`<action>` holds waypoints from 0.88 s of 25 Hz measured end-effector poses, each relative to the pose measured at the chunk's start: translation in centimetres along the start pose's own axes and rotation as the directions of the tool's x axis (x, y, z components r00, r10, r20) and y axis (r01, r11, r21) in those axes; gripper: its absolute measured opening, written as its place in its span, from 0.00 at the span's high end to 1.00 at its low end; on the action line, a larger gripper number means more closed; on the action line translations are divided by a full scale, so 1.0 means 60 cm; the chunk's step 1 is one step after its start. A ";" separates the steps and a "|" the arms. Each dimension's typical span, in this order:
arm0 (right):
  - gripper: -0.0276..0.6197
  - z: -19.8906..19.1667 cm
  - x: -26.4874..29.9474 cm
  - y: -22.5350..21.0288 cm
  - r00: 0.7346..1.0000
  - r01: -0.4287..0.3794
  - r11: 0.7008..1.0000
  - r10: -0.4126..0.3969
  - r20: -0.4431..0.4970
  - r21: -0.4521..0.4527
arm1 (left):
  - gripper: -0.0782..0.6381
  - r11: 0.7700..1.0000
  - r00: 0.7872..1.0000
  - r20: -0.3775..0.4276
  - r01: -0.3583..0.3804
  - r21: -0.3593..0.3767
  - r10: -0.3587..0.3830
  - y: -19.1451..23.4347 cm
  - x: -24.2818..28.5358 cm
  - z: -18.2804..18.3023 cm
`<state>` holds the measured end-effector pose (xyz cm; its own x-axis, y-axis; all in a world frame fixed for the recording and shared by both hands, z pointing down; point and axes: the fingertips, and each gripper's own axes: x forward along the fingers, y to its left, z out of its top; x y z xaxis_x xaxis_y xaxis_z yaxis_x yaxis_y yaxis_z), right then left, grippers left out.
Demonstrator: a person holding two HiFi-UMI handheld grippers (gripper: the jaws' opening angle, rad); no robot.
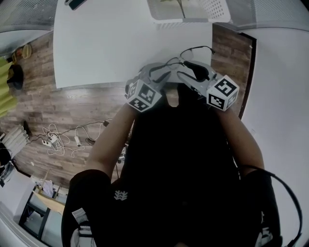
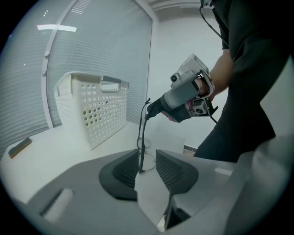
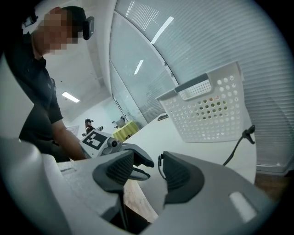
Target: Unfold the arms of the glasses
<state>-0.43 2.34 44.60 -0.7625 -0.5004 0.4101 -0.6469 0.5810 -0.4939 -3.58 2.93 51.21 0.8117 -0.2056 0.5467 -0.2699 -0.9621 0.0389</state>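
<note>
The thin black-framed glasses (image 1: 195,50) hang over the white table's (image 1: 106,43) near edge, between my two grippers. In the left gripper view one glasses arm (image 2: 143,133) stands upright between the pads of my left gripper (image 2: 147,160). Those jaws are open, with a gap beside the arm. Its top end meets the tip of my right gripper (image 2: 149,111), which holds the glasses there. In the right gripper view a piece of the frame (image 3: 160,164) lies against one pad of the right gripper (image 3: 148,158), and the other glasses arm (image 3: 239,147) sticks out past it.
A white perforated basket (image 1: 183,9) stands at the table's far side, beyond the glasses (image 2: 98,108). A small dark object (image 2: 20,147) lies at the table's far left. Below the near edge are wooden floor and loose cables (image 1: 63,140).
</note>
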 end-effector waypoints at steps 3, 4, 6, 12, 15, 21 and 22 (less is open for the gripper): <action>0.66 -0.001 0.002 0.027 1.000 -0.011 1.000 0.011 -0.001 -0.020 | 0.72 0.999 0.999 0.008 -0.047 -0.027 0.047 0.003 -0.039 -0.013; 0.66 0.001 0.003 0.036 1.000 -0.016 0.999 0.016 0.001 -0.027 | 0.72 0.997 0.998 0.011 -0.068 -0.042 0.068 0.006 -0.051 -0.016; 0.66 0.005 0.006 0.057 0.999 -0.033 0.998 0.033 0.006 -0.046 | 0.72 0.990 0.993 0.022 -0.116 -0.078 0.118 0.017 -0.076 -0.020; 0.66 -0.005 0.026 0.117 0.994 -0.106 0.990 0.103 -0.042 -0.094 | 0.74 0.956 0.956 0.115 -0.249 -0.157 0.268 0.052 -0.152 0.001; 0.66 -0.008 0.033 0.140 0.987 -0.151 0.984 0.145 -0.070 -0.096 | 0.77 0.933 0.929 0.152 -0.308 -0.187 0.338 0.073 -0.186 0.024; 0.66 0.090 -0.028 0.140 0.990 -0.040 0.931 0.085 0.110 -0.364 | 0.88 0.910 0.875 0.267 -0.355 -0.214 0.404 0.093 -0.242 0.095; 0.66 0.109 -0.043 0.127 0.987 0.004 0.927 0.055 0.148 -0.375 | 0.88 0.905 0.865 0.279 -0.364 -0.220 0.416 0.096 -0.250 0.105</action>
<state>-3.29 3.86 34.76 -0.7873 -0.5570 0.2644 -0.6064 0.7771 -0.1685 -14.06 -0.64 37.98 0.7349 -0.6281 0.2556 -0.6536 -0.7566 0.0199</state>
